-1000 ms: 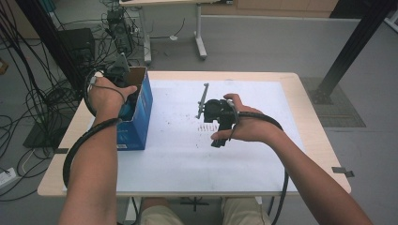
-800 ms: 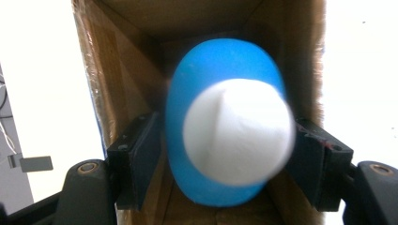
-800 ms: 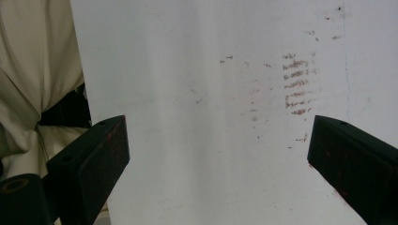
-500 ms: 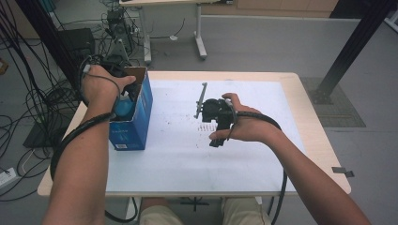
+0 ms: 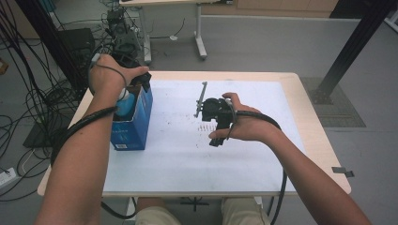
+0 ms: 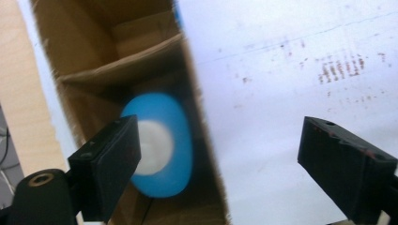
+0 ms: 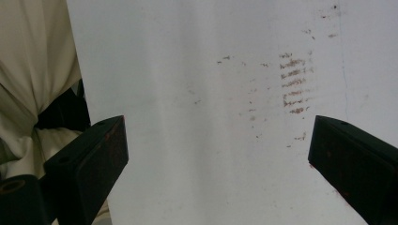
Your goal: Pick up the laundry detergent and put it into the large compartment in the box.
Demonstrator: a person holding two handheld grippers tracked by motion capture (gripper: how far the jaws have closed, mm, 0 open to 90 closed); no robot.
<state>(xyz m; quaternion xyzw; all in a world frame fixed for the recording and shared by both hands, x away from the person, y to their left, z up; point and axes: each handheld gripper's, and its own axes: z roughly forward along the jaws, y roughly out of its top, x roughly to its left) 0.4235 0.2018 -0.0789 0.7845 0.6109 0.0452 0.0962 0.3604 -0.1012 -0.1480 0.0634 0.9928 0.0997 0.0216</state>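
Blue bottle [image 6: 162,145] with its white cap sits down inside the open cardboard box [image 5: 136,117], which stands at the left edge of the table [image 5: 300,79], on the white sheet [image 5: 178,164] that covers most of the top. From the left gripper view we're looking straight down into the box: brown inner walls, a cardboard flap across the far end, and the bottle standing near the box's right-hand wall. Left gripper [image 6: 218,159] hangs right over the box mouth, its jaws have just been opening and now stand spread wide, nothing pinched, the bottle loose below them. Over at mid-table, the right gripper [image 7: 218,159] is spread wide too, with just bare sheet and some reddish-brown smudges [image 7: 293,84] between its jaws. A thin grey metal bar [image 5: 202,96] lies on the sheet just beyond the right hand [image 5: 244,126].
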